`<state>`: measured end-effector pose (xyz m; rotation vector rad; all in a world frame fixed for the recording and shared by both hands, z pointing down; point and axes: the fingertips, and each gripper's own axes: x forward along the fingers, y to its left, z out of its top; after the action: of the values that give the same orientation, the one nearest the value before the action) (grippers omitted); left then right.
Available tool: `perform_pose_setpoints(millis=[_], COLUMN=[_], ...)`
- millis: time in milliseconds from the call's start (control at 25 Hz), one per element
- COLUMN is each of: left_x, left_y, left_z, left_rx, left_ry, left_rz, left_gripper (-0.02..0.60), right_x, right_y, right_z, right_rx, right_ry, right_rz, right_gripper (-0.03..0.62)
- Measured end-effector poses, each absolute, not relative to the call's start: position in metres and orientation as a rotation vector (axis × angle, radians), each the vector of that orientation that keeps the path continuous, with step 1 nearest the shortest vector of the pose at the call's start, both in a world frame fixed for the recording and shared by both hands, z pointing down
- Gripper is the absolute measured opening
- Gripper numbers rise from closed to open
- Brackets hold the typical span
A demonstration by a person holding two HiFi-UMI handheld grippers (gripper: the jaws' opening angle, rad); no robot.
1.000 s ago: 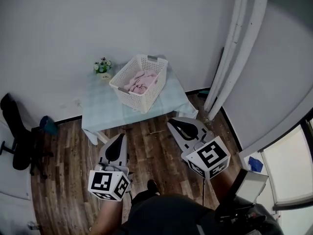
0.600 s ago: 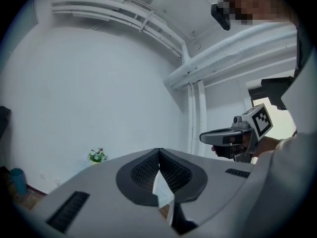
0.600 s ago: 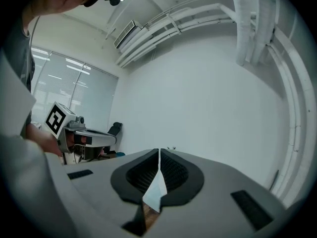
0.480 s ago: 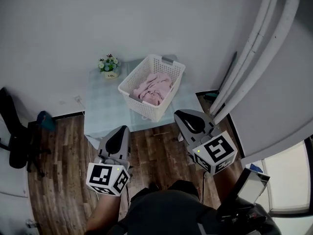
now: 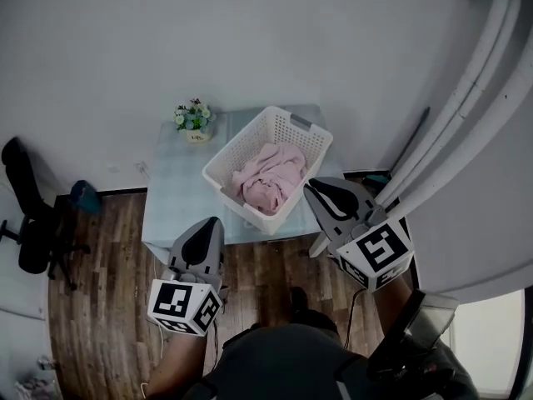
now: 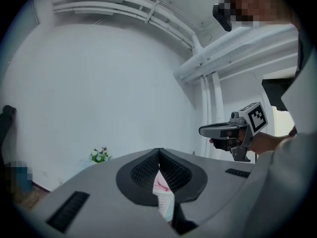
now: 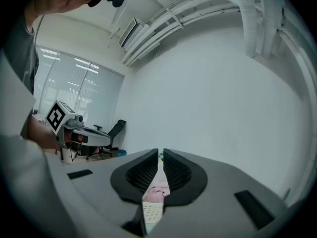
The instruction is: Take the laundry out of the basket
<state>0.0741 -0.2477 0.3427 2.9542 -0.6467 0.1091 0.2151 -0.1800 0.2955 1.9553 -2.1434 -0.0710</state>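
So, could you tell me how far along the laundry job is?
Nothing looks done yet: the pink laundry lies bunched inside the white basket on the table. Nothing is in hand; the left gripper and right gripper are shut and empty, neither touching the basket. All the unloading remains.

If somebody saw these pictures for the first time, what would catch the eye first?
Most likely the white basket with pink laundry inside, on the small table by the wall. Next, the two marker-cube grippers in front of it in the head view: the left gripper at lower left, the right gripper by the basket's right side, both shut and empty.
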Motion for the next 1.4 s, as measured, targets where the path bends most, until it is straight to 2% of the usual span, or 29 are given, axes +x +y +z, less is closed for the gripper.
perform_pose_setpoints(millis=[200,400,680,920,1120,1400], left_x=[0.111,0.139,0.155,0.145,0.129,0.123], left_y=[-0.265,-0.281,-0.286,-0.298,-0.322,-0.359], left_z=[0.335,0.336,0.339,0.342,0.350,0.362], left_rx=[2.946,2.919,2.881,2.837,2.800,2.767], left_ry=[-0.756,-0.872,-1.007,-1.081,-1.152,-1.161], left_rz=[0.083,0.100,0.161,0.199,0.168,0.192], left_gripper=[0.009,0.009,0.009,0.009,0.009,0.009], right_x=[0.255,0.284,0.296,0.286,0.274,0.275], right_y=[-0.212,-0.242,-0.275,-0.305,-0.332,-0.367], right_z=[0.294,0.300,0.326,0.365,0.422,0.496], right_rx=[1.762,1.562,1.201,0.876,0.609,0.366], right_ry=[-2.195,-2.270,-2.323,-2.281,-2.166,-2.002], right_rz=[-0.127,-0.167,-0.180,-0.154,-0.145,-0.077], right_gripper=[0.030,0.124,0.182,0.309,0.453,0.492])
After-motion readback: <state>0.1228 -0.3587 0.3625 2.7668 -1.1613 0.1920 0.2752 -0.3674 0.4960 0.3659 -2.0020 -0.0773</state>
